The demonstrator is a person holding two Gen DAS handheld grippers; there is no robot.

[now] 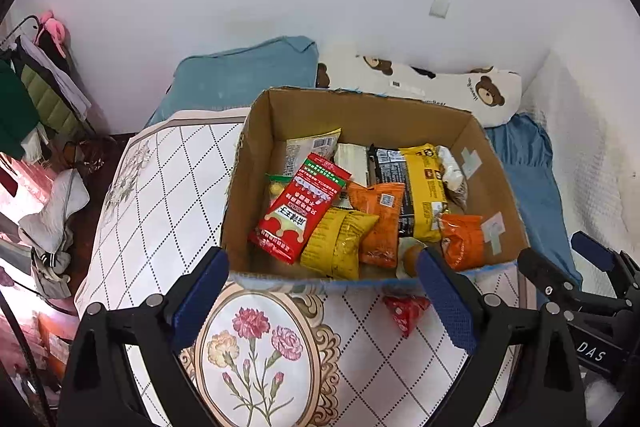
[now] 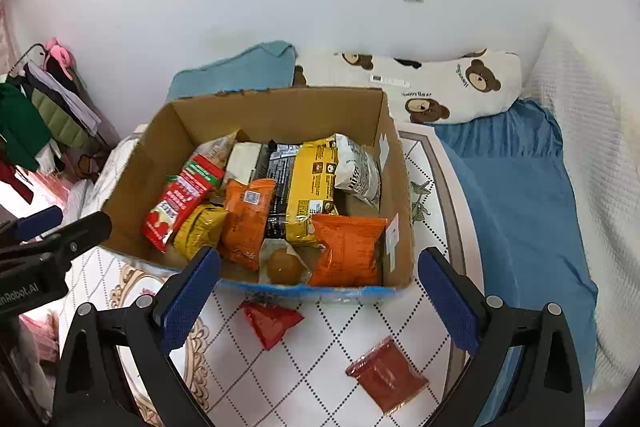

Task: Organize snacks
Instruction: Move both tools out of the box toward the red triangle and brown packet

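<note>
- Snacks fill the cardboard box (image 2: pixel 280 115) at mid-frame, piled loosely, likely dropped in one at a time.
- Red triangular packet (image 2: pixel 272 321) and dark red sachet (image 2: pixel 386 375) lie outside on the patterned cloth (image 2: pixel 320 367), lower frame, not yet collected.
- Left gripper (image 1: pixel 322 301) and right gripper (image 2: pixel 318 301) hover spread wide, pinching nothing, apparently free to reach.

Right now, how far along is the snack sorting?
Mostly done: the cardboard box holds many packets. Nothing in hand: left tongs and right tongs are open and empty. Left: the red triangular packet and dark red flat packet on the tabletop.
</note>
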